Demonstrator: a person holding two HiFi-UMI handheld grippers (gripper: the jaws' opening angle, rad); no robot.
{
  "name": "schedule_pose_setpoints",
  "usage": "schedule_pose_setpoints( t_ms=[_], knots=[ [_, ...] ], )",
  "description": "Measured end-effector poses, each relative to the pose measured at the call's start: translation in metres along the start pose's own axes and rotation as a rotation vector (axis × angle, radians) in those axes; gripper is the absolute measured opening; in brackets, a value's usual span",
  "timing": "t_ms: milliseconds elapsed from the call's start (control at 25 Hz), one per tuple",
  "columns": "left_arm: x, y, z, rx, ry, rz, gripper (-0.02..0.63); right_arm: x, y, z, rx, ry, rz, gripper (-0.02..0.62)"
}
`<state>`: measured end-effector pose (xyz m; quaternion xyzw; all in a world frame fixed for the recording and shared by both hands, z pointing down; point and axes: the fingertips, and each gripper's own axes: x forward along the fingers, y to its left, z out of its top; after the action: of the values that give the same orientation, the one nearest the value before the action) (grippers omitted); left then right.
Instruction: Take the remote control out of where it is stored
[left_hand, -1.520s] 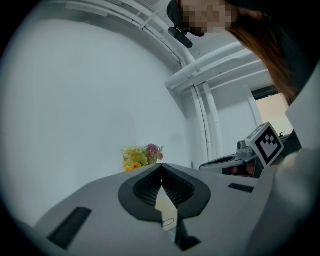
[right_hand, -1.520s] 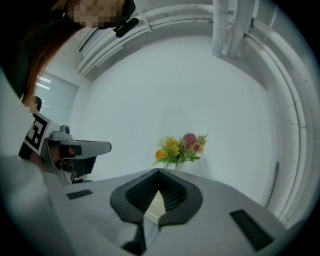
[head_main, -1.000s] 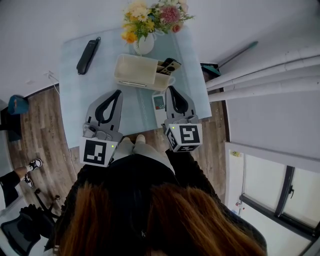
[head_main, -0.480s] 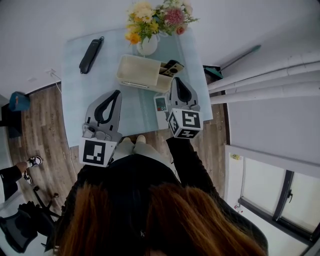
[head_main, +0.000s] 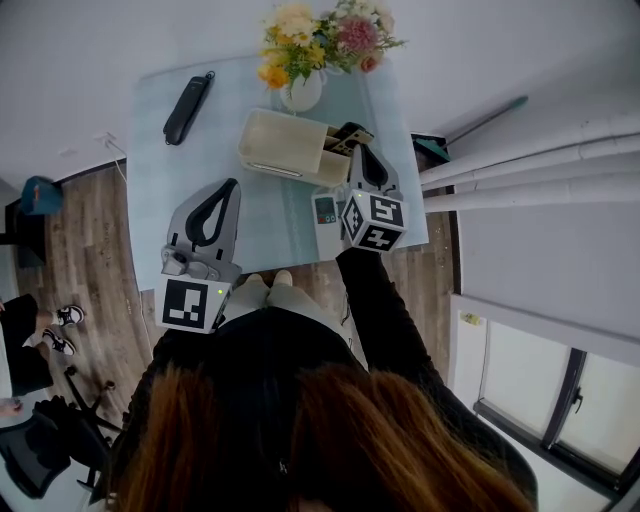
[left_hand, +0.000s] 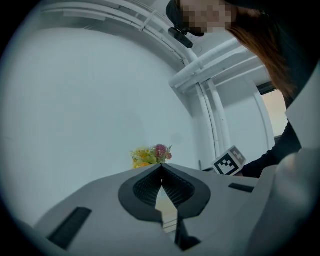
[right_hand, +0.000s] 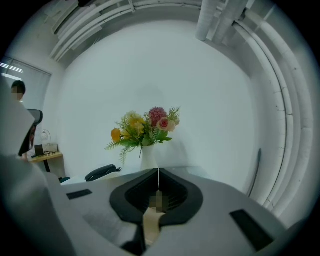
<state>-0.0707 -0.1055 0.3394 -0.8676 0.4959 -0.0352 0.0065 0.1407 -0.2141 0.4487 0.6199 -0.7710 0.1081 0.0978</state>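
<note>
Now: black handset (head_main: 188, 95) far left on table (head_main: 160, 170), out of play. Left gripper (head_main: 231, 187) over table, jaws together, empty. Cream box (head_main: 280, 148) mid-table. White device (head_main: 324, 212) in front of it, near table edge; passing arm could sweep it off. Remote control (head_main: 347, 135) stands in box's right end, top poking out. Right gripper (head_main: 362, 152) just beside it, jaws pressed together, nothing between. Risk: closed tips shove remote deeper, or slide light box toward vase (head_main: 303, 92), unless jaws spread first.

Grey right gripper (head_main: 361, 151), marker cube (head_main: 375, 221), black sleeve (head_main: 377, 305)
</note>
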Motion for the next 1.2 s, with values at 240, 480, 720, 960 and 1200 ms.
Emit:
schedule_pose_setpoints(
  t_ms=[240, 480, 720, 960, 1200],
  knots=[
    [-0.001, 0.002, 0.000, 0.004, 0.003, 0.007, 0.005, 0.022, -0.020, -0.018, 0.051, 0.050, -0.055, 0.018],
    [-0.003, 0.004, -0.001, 0.001, 0.006, 0.017, 0.005, 0.032, -0.026, -0.020, 0.108, 0.053, -0.098, 0.082],
    [-0.004, 0.004, -0.002, 0.000, 0.009, 0.021, 0.005, 0.037, -0.026, -0.018, 0.118, 0.056, -0.143, 0.177],
    [-0.008, 0.007, -0.003, 0.000, 0.011, 0.035, 0.005, 0.037, -0.025, -0.016, 0.104, 0.045, -0.185, 0.222],
    [-0.010, 0.010, -0.005, 0.002, 0.014, 0.044, 0.005, 0.047, -0.034, -0.029, 0.135, 0.082, -0.195, 0.229]
  ],
)
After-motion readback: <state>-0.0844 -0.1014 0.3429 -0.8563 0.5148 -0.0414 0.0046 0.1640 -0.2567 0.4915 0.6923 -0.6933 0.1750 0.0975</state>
